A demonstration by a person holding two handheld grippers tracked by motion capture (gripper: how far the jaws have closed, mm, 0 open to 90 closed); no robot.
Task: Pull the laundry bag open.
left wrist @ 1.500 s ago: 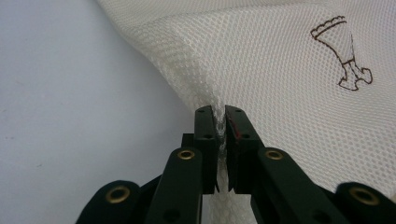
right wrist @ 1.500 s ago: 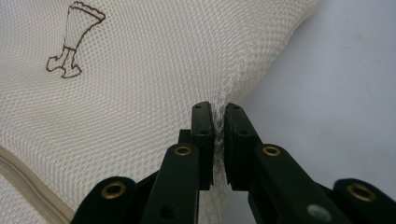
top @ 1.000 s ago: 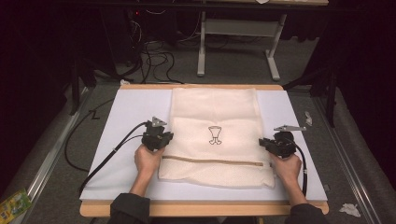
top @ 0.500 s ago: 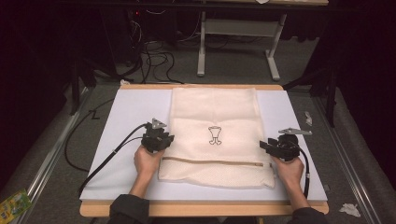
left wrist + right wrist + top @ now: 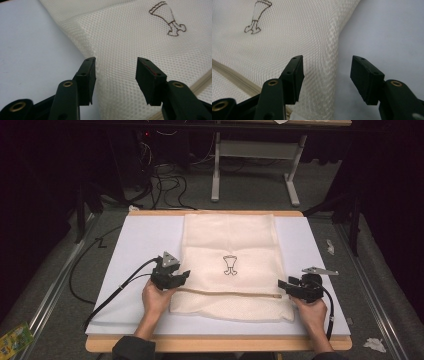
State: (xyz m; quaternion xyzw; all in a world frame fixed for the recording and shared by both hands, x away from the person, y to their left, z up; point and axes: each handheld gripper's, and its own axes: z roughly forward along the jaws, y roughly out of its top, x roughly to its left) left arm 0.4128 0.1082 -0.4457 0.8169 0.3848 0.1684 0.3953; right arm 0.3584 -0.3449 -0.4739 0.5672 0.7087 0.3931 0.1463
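A cream mesh bag [image 5: 230, 240] lies flat on the white board [image 5: 140, 245], with a small dark emblem [image 5: 229, 265] at its middle and a tan zipper [image 5: 225, 293] across its near part. My left gripper [image 5: 184, 275] sits at the bag's left edge. Its jaws have just been opening and stand open [image 5: 116, 62] over the mesh [image 5: 140, 37], pads not pressing. My right gripper [image 5: 281, 285] sits at the bag's right edge by the zipper end. Its jaws, too, have just been opening [image 5: 326, 60], and the bag's edge [image 5: 329, 72] lies free between them.
The board rests on a wooden table [image 5: 215, 343]. A black cable [image 5: 105, 300] trails off the left side from the left gripper. Beyond the table are a grey floor, metal table legs [image 5: 216, 170] and more cables. A green packet [image 5: 12, 340] lies on the floor at the bottom left.
Both grippers' jaws have opened and let go of the bag's side edges. The right hand has slid a little toward the table's near edge. The left hand has stayed put.
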